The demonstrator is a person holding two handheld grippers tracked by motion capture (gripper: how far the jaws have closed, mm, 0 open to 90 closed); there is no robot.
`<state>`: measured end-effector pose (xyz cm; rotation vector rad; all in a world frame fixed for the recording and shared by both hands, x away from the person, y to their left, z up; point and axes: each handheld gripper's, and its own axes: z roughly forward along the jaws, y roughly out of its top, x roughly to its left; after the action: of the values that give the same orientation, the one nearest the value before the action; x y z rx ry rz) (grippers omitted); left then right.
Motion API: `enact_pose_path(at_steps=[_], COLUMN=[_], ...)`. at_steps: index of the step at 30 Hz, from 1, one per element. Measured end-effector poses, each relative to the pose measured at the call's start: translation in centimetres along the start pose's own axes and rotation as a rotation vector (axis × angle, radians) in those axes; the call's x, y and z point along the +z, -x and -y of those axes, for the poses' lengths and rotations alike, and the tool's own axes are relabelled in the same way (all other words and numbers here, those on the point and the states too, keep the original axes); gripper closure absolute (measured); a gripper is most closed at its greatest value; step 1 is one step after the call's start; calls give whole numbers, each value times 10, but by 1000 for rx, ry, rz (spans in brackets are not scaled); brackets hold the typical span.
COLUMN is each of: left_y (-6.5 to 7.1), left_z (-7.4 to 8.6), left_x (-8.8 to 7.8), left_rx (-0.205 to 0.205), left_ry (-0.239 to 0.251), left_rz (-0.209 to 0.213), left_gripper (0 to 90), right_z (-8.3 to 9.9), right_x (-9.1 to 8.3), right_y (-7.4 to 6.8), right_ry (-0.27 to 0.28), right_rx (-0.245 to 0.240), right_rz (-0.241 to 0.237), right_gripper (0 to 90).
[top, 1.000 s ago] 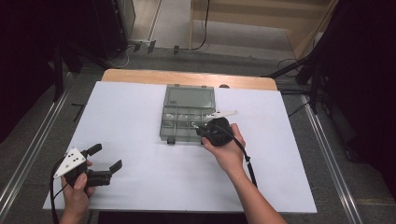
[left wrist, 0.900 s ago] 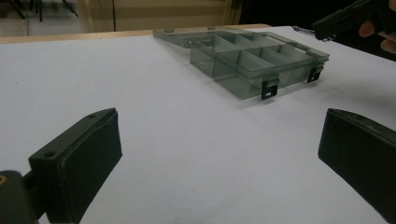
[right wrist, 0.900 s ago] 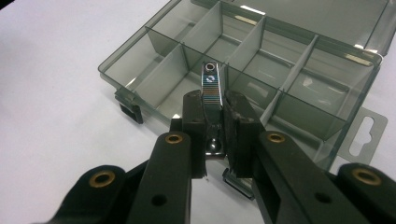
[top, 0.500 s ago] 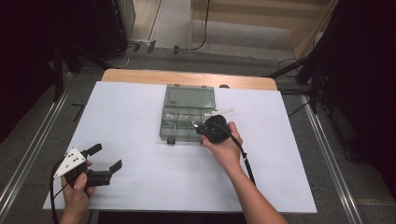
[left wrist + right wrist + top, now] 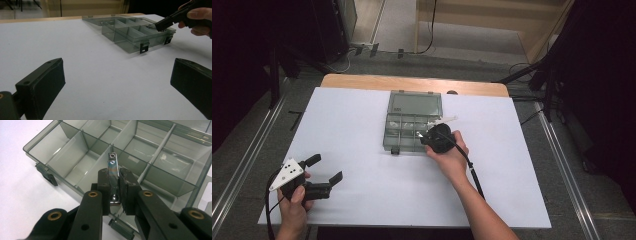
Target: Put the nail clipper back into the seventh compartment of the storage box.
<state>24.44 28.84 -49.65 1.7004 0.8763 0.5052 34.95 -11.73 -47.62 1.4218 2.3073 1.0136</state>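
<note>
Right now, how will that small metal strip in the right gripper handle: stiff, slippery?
The metal strip likely stays stiff: it stands straight beyond the right gripper. Probably slippery, given its glossy face. Likely light, being thin, so it may bounce in the compartment box.

No text, brand, number or sign can be read here. The small metal piece [image 5: 113, 166] clamped in the right gripper [image 5: 113, 185] carries thin coloured stripes and a ring mark near its tip, but no letters. A pale patch on the open lid of the compartment box [image 5: 414, 104] is too blurred to read.
</note>
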Motion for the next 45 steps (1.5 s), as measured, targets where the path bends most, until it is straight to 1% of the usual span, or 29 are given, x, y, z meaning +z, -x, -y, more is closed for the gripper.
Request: enact_pose_path(at_steps=[4, 7, 9, 13, 16, 17, 19, 20, 22, 25, 26, 27, 29, 30, 31, 32, 33, 35, 40, 45], left_y=[0, 0, 0, 0, 0, 0, 0, 0, 0, 1, 1, 1, 2, 2, 3, 3, 4, 6, 16, 23], left_z=[0, 0, 0, 0, 0, 0, 0, 0, 0, -1, -1, -1, -2, -2, -2, -3, -3, -4, -7, -12], left_x=[0, 0, 0, 0, 0, 0, 0, 0, 1, 1, 1, 1, 3, 3, 4, 5, 7, 9, 15, 24], left_rx=[0, 1, 0, 0, 1, 2, 2, 4, 6, 10, 13, 16, 18, 20, 20, 18, 21, 23, 35, 50], left_ry=[1, -1, 0, 0, -1, -1, -1, -1, 0, -3, -5, -5, -6, -6, -10, -10, -14, -14, -18, -34], left_rz=[0, -1, 0, 0, -1, 0, 0, 0, 3, 2, 1, 2, 2, 3, 4, 5, 6, 8, -3, 17], left_gripper=[0, 0, 0, 0, 0, 0, 0, 0, 0, 0, 0, 0, 0, 0, 0, 0, 0, 0, 0, 0], right_z=[-2, -4, -5, -4, -5, -5, -6, -7, -7, -8, -8, -8, -8, -8, -8, -8, -7, -6, -3, -2], right_x=[3, 5, 6, 10, 11, 11, 8, 6, 2, -2, -4, -6, -10, -12, -13, -15, -16, -19, -25, -31], right_y=[-1, -3, -4, -3, -2, -2, -1, -1, 0, 2, 3, 3, 4, 5, 6, 7, 8, 11, 16, 21], right_ry=[-6, -13, -19, -39, -36, -28, -2, 8, 24, 39, 42, 54, 60, 66, 70, 72, 77, 95, 113, 138], right_rx=[-11, -14, -21, -16, -12, -5, 6, 9, 8, 23, 23, 17, 13, 13, 10, 12, 8, 12, 12, 21], right_rz=[9, 5, 18, 17, 17, 14, -10, -16, -21, -21, -18, -7, -19, -30, -31, -39, -47, -45, -50, -55], right_gripper=[814, 814, 814, 812, 802, 762, 632, 583, 490, 366, 306, 227, 135, 82, 23, 0, 0, 0, 0, 0])
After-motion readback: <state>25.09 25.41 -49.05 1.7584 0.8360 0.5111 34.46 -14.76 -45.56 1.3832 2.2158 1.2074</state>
